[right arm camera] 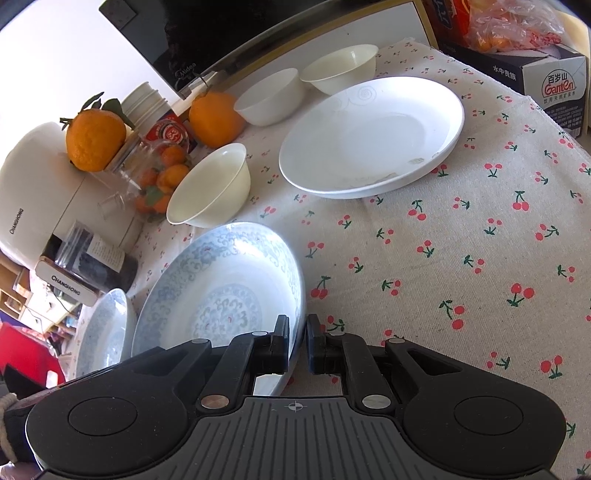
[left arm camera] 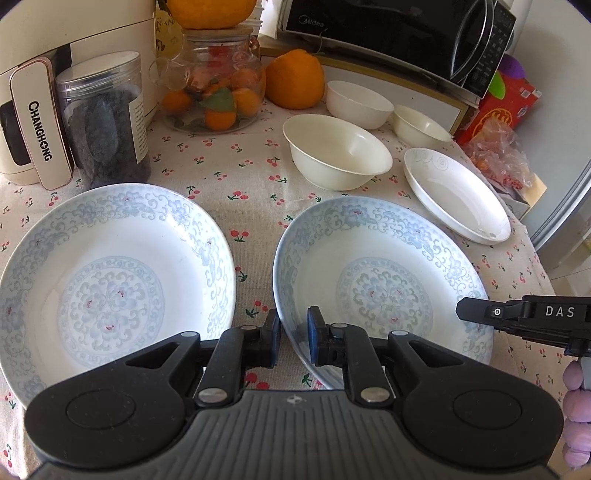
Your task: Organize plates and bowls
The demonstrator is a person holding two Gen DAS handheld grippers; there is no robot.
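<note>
Two blue-patterned plates lie on the cherry-print cloth: a left plate (left arm camera: 110,280) and a right plate (left arm camera: 380,284), which also shows in the right wrist view (right arm camera: 221,291). My left gripper (left arm camera: 293,338) straddles the right plate's near-left rim, its jaws a little apart around it. My right gripper (right arm camera: 297,343) is shut on the same plate's right rim; its finger (left arm camera: 476,312) shows at that rim in the left wrist view. A plain white plate (left arm camera: 458,194) (right arm camera: 373,136) and three cream bowls (left arm camera: 336,149) (left arm camera: 358,103) (left arm camera: 419,125) sit behind.
At the back stand a Changhong cooker (left arm camera: 37,122), a dark jar (left arm camera: 107,122), a glass jar of small oranges (left arm camera: 218,88), a large orange (left arm camera: 293,79) and a Midea microwave (left arm camera: 399,33). A red box (left arm camera: 506,107) and a Ganten box (right arm camera: 546,81) sit at the right.
</note>
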